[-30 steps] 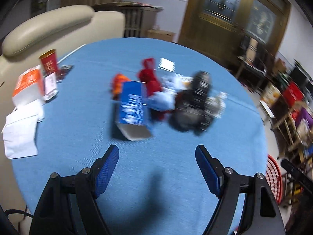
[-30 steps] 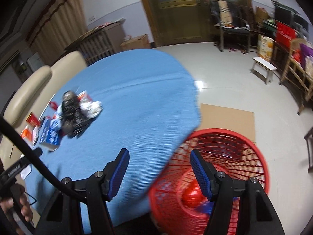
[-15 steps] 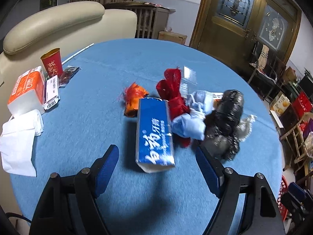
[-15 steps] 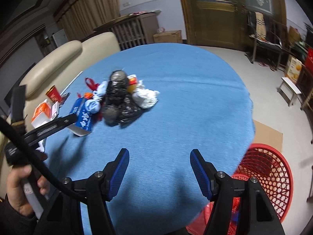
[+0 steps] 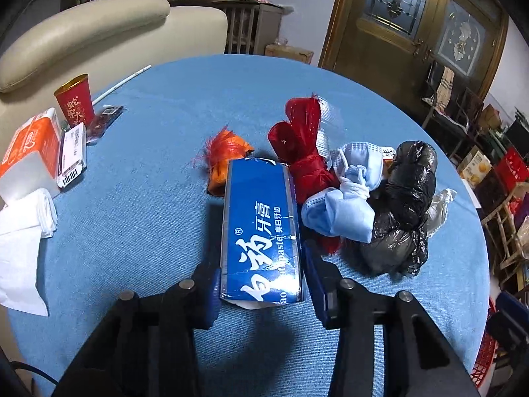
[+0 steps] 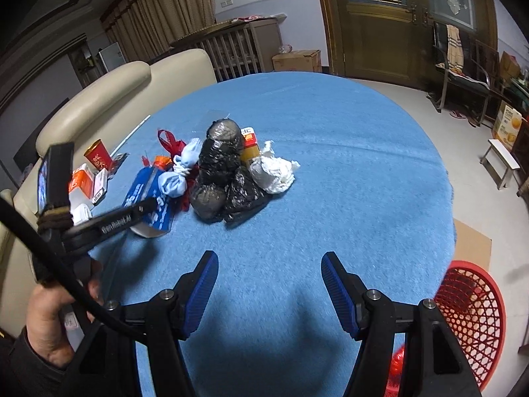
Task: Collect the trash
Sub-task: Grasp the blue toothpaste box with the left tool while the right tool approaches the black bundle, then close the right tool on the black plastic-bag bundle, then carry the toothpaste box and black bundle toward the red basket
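A pile of trash lies on the round blue table (image 5: 139, 218): a blue toothpaste box (image 5: 261, 228), an orange wrapper (image 5: 228, 152), red plastic (image 5: 301, 139), a light-blue face mask (image 5: 344, 205), a black plastic bag (image 5: 403, 205) and white crumpled plastic (image 6: 274, 172). My left gripper (image 5: 261, 292) is shut on the near end of the toothpaste box, which rests on the table. My right gripper (image 6: 269, 286) is open and empty above the table's near side, short of the pile (image 6: 218, 175). The red mesh basket (image 6: 469, 317) stands on the floor at the right.
At the table's left stand a red paper cup (image 5: 74, 99), an orange tissue pack (image 5: 28, 152), a small white box (image 5: 71, 155) and white tissues (image 5: 23, 231). A cream sofa (image 5: 99, 29) is behind. Chairs and boxes line the room's right side.
My left gripper has moved forward to the toothpaste box and closed on its near end. My right gripper has swung from the red basket to over the table, facing the pile.
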### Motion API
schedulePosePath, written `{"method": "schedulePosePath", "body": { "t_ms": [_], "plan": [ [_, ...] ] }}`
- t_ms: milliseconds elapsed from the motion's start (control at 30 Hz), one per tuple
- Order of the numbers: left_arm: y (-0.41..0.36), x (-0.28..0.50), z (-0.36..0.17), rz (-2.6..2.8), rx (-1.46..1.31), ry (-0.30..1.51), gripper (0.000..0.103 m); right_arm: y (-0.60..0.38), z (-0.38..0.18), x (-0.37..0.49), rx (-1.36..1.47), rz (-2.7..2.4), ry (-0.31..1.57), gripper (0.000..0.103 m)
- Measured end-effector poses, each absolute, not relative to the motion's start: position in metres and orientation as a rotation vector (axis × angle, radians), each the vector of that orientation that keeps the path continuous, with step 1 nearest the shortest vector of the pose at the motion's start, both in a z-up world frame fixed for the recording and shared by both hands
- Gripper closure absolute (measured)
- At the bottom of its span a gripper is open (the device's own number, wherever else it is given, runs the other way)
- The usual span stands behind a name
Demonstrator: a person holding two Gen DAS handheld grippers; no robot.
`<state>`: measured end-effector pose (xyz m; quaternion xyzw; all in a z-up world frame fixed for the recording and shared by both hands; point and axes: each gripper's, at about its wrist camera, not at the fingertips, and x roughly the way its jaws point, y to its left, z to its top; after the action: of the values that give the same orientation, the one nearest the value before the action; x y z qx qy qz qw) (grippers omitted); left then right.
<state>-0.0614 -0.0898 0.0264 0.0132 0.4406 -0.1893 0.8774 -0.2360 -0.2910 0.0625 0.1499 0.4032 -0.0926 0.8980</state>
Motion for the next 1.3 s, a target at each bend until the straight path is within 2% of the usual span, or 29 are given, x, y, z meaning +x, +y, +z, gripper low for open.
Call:
{"method": "schedulePosePath", "body": {
  "t_ms": [100,433,833,900,933,1300],
  "plan": [
    [-0.089,-0.066,0.028,-0.411,0.038,0.903,0.062,-0.290,0.064,-0.222,0.313,-0.181,0.827,0.035],
    [-0.065,-0.083,0.036,-0.365,0.036,0.879,0.062,-0.281,0.058,-0.156,0.382,-0.118,0.820,0.035],
    [-0.053,-0.085,0.039,-0.353,0.012,0.880,0.062,-0.274,0.022,-0.091,0.388,-0.133,0.911,0.035],
    [-0.053,-0.087,0.039,-0.351,0.012,0.880,0.062,-0.275,0.015,-0.088,0.398,-0.117,0.921,0.056],
    [-0.052,-0.087,0.039,-0.351,0.013,0.879,0.062,-0.275,0.014,-0.088,0.404,-0.111,0.921,0.061],
    [-0.049,-0.106,0.053,-0.349,0.023,0.850,0.062,-0.267,0.040,-0.144,0.409,-0.032,0.844,0.063]
  ]
}}
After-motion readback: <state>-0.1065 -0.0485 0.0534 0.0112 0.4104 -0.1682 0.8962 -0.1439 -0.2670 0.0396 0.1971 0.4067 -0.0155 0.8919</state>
